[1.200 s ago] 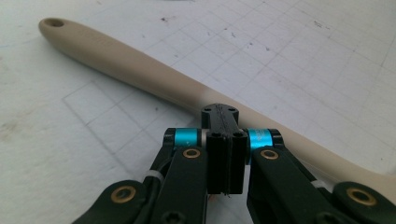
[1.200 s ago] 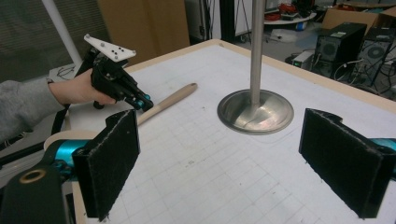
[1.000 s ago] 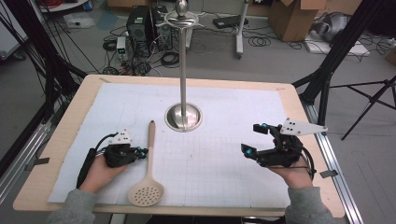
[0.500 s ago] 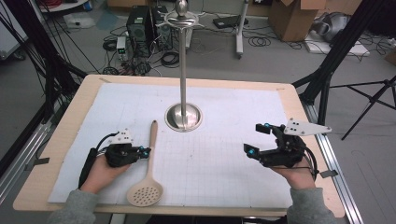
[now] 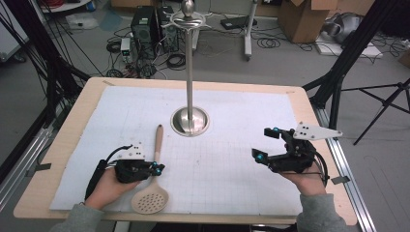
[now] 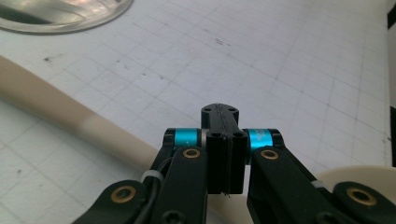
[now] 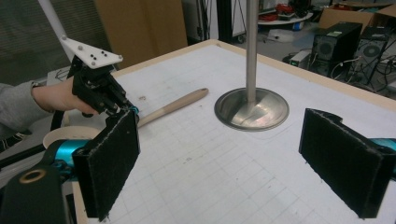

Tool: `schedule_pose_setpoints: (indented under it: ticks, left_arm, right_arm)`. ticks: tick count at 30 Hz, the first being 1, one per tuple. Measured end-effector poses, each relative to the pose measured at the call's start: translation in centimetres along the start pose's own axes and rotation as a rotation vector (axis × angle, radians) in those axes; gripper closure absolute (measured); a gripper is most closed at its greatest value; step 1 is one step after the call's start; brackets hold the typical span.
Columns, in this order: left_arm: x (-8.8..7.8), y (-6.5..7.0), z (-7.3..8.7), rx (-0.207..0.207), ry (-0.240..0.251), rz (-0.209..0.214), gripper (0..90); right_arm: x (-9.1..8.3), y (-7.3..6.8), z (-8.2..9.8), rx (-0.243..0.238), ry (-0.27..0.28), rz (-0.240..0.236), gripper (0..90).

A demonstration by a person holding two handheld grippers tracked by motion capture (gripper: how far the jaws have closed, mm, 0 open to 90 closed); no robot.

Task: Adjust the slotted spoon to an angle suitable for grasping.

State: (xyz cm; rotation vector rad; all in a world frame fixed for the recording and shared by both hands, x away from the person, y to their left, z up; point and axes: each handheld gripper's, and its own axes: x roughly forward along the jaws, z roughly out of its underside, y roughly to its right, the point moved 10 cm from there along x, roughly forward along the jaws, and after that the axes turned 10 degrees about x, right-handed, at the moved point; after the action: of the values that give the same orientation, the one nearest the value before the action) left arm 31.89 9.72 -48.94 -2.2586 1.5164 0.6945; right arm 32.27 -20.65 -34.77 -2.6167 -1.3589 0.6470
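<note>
High view: spoon (image 5: 153, 180) lies lower left of frame, long axis running up the frame, handle toward the stand (image 5: 190, 104), perforated bowl at the near edge. My left gripper (image 5: 155, 168) sits right at the handle's lower part, jaws pressed together, nothing between them, tips over the handle. Right gripper (image 5: 265, 144) is well apart at lower right, jaws wide apart and empty. Left is far nearer, so I'd judge that grab needs its jaws opened first.
</note>
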Motion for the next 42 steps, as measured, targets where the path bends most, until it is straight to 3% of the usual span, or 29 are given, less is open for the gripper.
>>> schedule_pose_setpoints:
  ticks: [6,12,26,42]
  left_arm:
    - [0.7,0.8,0.8,0.009,-0.053,0.022,89.4]
    - [0.8,0.6,1.4,0.010,-0.084,0.011,89.4]
    - [0.1,0.5,2.0,-0.017,-0.089,0.027,89.5]
    - [-2.6,-0.7,3.9,-0.034,-0.086,0.027,89.4]
  right_arm:
    - [-0.2,0.1,-0.1,0.005,0.007,-0.004,11.2]
    - [-0.1,0.1,-0.1,0.001,0.004,-0.007,11.2]
    - [0.6,0.1,0.0,0.003,-0.010,-0.013,11.2]
    - [1.5,-0.3,-0.4,-0.002,-0.012,-0.038,11.2]
